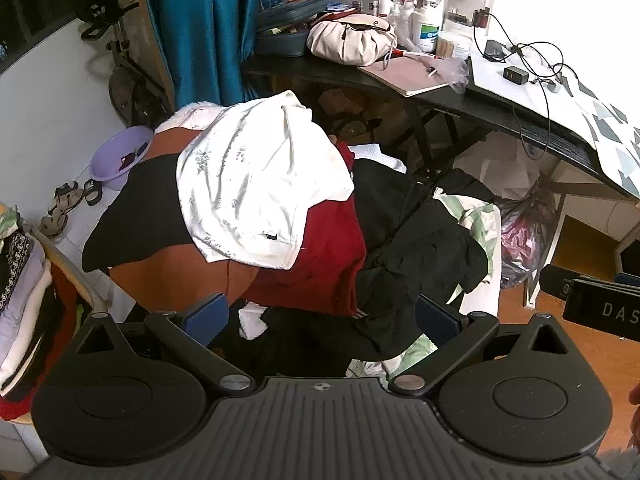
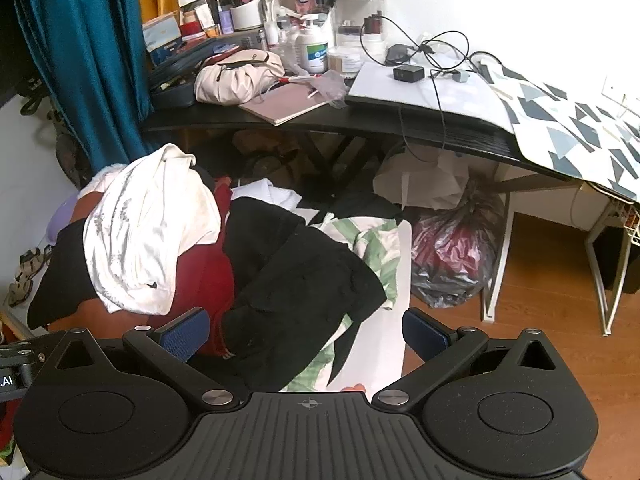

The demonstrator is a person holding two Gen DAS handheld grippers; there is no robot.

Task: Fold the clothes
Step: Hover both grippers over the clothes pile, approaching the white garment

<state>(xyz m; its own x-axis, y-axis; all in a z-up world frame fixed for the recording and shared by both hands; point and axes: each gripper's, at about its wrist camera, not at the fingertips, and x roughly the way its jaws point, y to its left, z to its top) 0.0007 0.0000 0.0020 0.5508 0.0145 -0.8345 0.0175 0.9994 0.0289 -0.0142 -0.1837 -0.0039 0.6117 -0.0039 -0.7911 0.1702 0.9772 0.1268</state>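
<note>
Clothes (image 1: pixel 280 216) — rumpled heap (white, red, black), both tongs (image 1: pixel 322 314) (image 2: pixel 306 332) spread apart, empty.

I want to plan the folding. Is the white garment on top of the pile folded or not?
Not folded. The white garment lies crumpled and bunched over the red garment, with uneven edges.

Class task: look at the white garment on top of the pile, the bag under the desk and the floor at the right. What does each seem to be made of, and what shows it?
White garment: thin woven fabric with a slight sheen, soft creases, faint floral print.
Bag: thin glossy plastic film, crinkled, see-through.
Floor: wood or wood-look laminate, with visible plank lines.
</note>
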